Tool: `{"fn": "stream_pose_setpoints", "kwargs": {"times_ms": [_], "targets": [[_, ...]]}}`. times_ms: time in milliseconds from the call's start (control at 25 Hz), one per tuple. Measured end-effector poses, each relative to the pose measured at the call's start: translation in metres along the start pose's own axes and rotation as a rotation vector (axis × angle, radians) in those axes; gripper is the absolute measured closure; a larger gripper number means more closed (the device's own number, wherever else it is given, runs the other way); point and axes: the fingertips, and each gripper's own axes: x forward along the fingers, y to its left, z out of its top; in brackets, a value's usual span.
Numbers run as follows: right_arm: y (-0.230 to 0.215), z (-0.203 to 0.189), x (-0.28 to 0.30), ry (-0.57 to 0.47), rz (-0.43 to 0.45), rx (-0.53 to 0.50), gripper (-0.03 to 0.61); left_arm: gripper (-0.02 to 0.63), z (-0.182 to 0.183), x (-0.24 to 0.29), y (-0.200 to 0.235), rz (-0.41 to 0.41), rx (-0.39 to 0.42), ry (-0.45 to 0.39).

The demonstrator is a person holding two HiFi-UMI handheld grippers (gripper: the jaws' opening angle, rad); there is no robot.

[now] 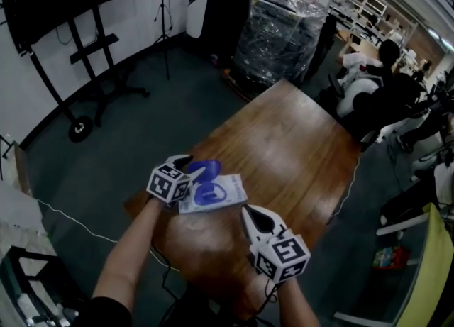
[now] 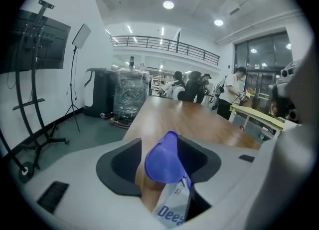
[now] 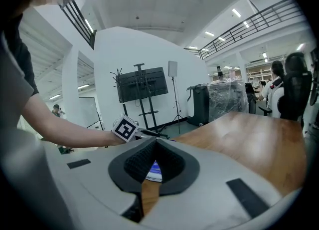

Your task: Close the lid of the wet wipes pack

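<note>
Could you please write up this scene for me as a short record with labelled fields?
surface: wooden table
object: wet wipes pack, lying flat on the table
lid: blue lid, open and standing up
left hand-held gripper: jaws apart, the lid between them
right hand-held gripper: jaws together, nothing held, close to the pack's near corner
task state: lid not yet closed
</note>
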Motion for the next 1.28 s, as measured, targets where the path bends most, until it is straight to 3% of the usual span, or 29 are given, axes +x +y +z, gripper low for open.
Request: {"fn": "stream_pose_setpoints", "kwargs": {"times_ms": [160,640,1000,1080,1280], "targets": [[-0.011,-0.002,-0.007,-0.001,-0.048,0.022,0.568,0.408,-0.012,0.006,-0.004,-0.029,-0.011,0.044],[0.0,0.003,-0.01,-0.025,-0.041,0.035,0.568,0.408,0.001,-0.029,-0.05,-0.139,0.013,-0.013],[0.014,0.0,-0.012,-0.031,-0.031,0.035,0.568,0.409,-0.014,-0.052,-0.084,-0.205,-0.001,-0.01],[0.015,-0.003,-0.014,-0.029,-0.032,0.039,0.568,0.43,-0.017,-0.053,-0.088,-0.212,-0.007,-0.001],[0.016,-0.008,-0.016,-0.02,-0.04,0.054,0.568,0.562,-0.026,-0.052,-0.09,-0.202,-0.028,0.029]]}}
